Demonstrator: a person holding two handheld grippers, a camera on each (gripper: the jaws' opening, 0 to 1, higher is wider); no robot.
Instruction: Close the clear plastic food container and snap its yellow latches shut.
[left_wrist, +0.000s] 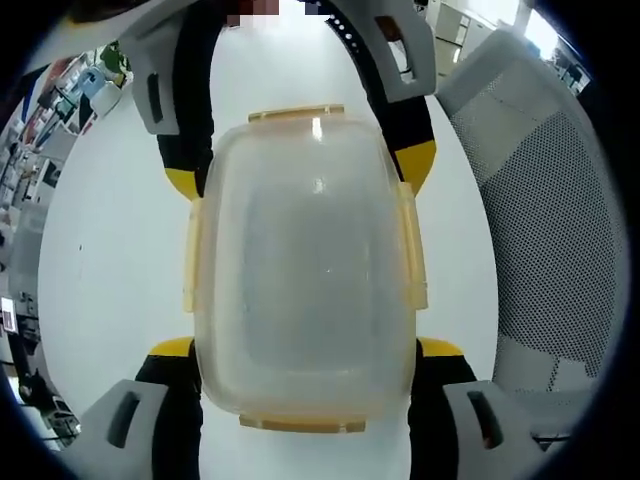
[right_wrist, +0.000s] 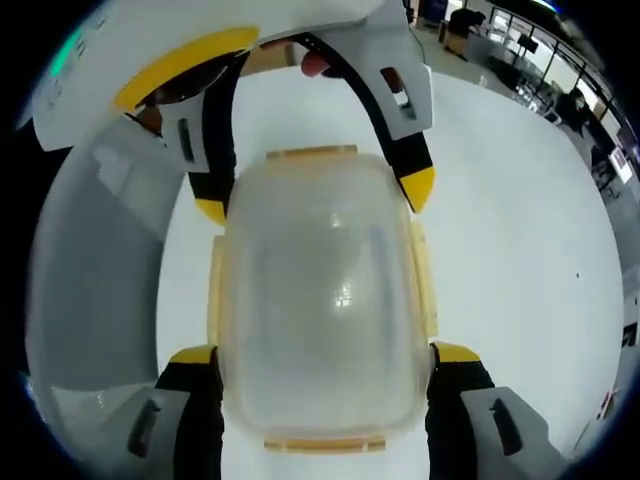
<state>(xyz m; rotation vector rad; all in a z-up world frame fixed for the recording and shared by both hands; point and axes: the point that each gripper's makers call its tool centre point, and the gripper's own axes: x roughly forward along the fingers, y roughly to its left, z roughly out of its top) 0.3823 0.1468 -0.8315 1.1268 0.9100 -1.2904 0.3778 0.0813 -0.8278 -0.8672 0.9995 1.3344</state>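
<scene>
Well, a big white table (left_wrist: 100, 250) was under everything, and a grey mesh chair (left_wrist: 540, 220) stood beside it. On the table sat the clear plastic food container (left_wrist: 305, 265), lid on, with yellow latches (left_wrist: 413, 255) along its sides. The left gripper (left_wrist: 305, 355) had its jaws wide apart, one on each side of the box's near end. The right gripper (right_wrist: 325, 360) did the same from the other end. I could not tell if the jaws touched the box.
</scene>
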